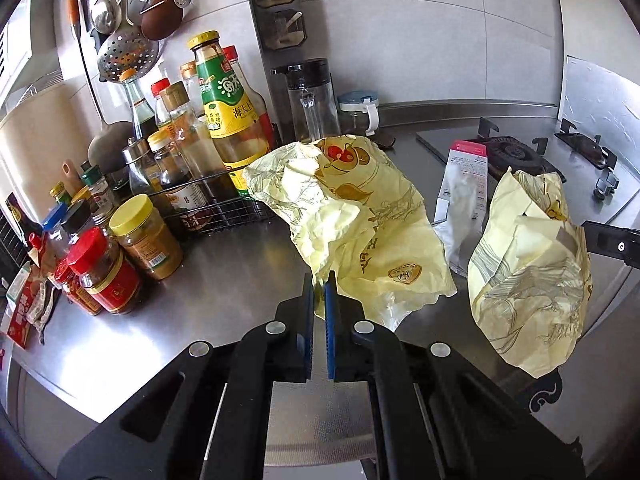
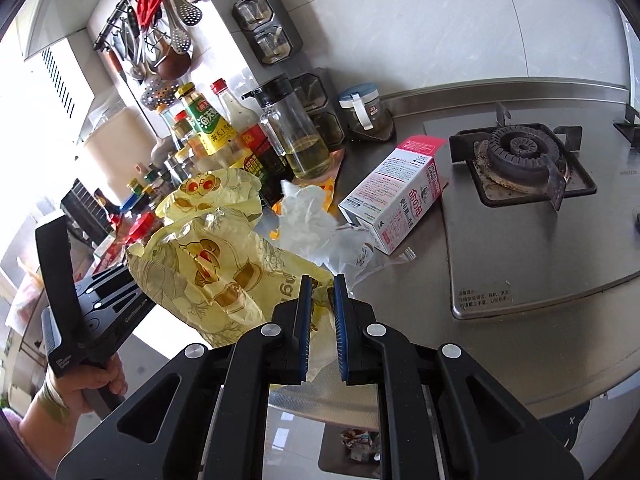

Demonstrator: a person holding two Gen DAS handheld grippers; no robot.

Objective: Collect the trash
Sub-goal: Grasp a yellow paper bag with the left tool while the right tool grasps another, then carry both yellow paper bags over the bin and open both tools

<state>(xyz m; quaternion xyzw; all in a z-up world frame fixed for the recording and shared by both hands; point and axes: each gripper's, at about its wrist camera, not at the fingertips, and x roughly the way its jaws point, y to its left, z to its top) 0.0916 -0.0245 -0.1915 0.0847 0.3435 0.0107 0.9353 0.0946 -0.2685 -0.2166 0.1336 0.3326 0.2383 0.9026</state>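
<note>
My left gripper (image 1: 320, 282) is shut on the lower edge of a crumpled yellow printed wrapper (image 1: 352, 216), which hangs above the steel counter (image 1: 224, 280). A second yellow wrapper (image 1: 528, 280) hangs to its right, with one black finger (image 1: 608, 240) of the right gripper behind it. In the right wrist view my right gripper (image 2: 322, 286) is shut on that second wrapper (image 2: 216, 268). The first wrapper (image 2: 212, 192) shows behind it. A hand (image 2: 92, 384) holds the left gripper's black body (image 2: 92, 308) at the left. A pink-and-white carton (image 2: 396, 196) and crumpled clear plastic (image 2: 312, 228) lie on the counter.
Condiment bottles and jars (image 1: 224, 120) crowd the counter's back left, some in a wire rack (image 1: 216, 208). Utensils (image 2: 160, 28) hang on the wall. A gas burner (image 2: 520, 152) sits at the right. Below the counter edge a container with scraps (image 2: 356, 444) shows.
</note>
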